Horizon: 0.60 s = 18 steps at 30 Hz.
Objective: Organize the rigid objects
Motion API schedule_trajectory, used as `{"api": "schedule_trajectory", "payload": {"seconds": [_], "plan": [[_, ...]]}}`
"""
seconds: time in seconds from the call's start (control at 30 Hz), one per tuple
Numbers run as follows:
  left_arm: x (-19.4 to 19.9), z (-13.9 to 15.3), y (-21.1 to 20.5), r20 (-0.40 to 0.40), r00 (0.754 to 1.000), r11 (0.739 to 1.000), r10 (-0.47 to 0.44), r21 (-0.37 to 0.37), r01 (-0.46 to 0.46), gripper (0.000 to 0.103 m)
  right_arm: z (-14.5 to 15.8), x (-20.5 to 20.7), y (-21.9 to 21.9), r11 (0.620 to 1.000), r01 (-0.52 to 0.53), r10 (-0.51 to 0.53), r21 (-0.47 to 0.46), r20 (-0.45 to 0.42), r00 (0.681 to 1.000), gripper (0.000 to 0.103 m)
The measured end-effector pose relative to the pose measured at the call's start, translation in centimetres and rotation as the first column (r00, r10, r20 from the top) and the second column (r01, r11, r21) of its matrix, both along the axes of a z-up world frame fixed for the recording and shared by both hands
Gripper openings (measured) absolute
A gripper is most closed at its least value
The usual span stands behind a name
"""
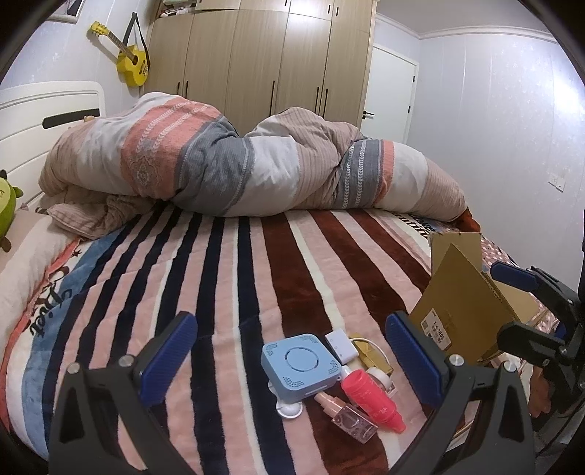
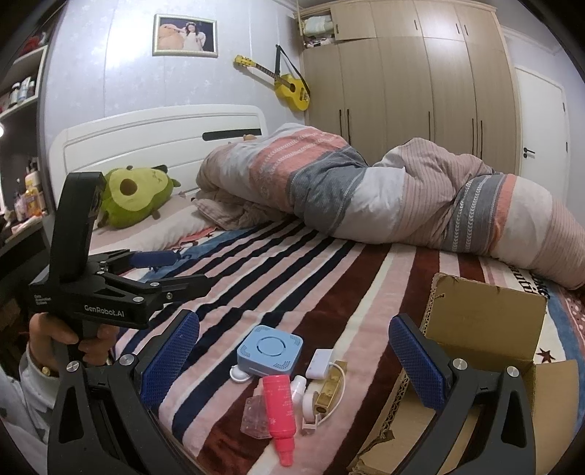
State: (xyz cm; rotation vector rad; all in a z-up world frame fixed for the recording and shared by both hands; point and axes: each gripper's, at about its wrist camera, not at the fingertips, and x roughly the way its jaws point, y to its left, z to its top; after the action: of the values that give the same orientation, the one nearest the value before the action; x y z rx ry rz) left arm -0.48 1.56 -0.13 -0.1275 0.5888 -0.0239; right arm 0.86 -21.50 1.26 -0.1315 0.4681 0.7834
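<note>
on the striped fleece blanket [image 1: 226, 277], between the spread, empty blue-padded left gripper [image 1: 292, 360] and right gripper [image 2: 294, 360], lie a pink plastic bottle [image 2: 279, 405] and a light-blue square gadget [image 1: 299, 360]; the open brown cardboard box [image 2: 486, 329] stands just right, a rumpled striped quilt [image 1: 234, 164] beyond.

A lived-in home bedroom, seen from just above the bed.

A bed [image 2: 256, 270] with a white headboard [image 2: 164, 139] is filling most of both views, a striped fleece blanket [image 1: 256, 274] lying over it and a rumpled quilt [image 1: 226, 164] bunching across the far side. A green avocado plush toy [image 2: 133, 195] is resting near the headboard. A yellow guitar [image 2: 289, 87] and a framed photo [image 2: 185, 35] are hanging on the pale wall, tall wooden wardrobes [image 1: 263, 58] are lining the far wall beside a white door [image 1: 391, 91], and shelves [image 2: 22, 87] at the side are holding bottles and jars.
</note>
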Motion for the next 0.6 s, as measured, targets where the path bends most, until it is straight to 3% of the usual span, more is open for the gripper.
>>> {"api": "schedule_trajectory", "payload": {"seconds": [0.6], "plan": [[-0.02, -0.05, 0.03, -0.001, 1.000, 1.000, -0.002, -0.003, 0.002, 0.103, -0.77, -0.18, 0.14, 1.000, 0.014, -0.014, -0.010, 0.004, 1.000, 0.103]]}}
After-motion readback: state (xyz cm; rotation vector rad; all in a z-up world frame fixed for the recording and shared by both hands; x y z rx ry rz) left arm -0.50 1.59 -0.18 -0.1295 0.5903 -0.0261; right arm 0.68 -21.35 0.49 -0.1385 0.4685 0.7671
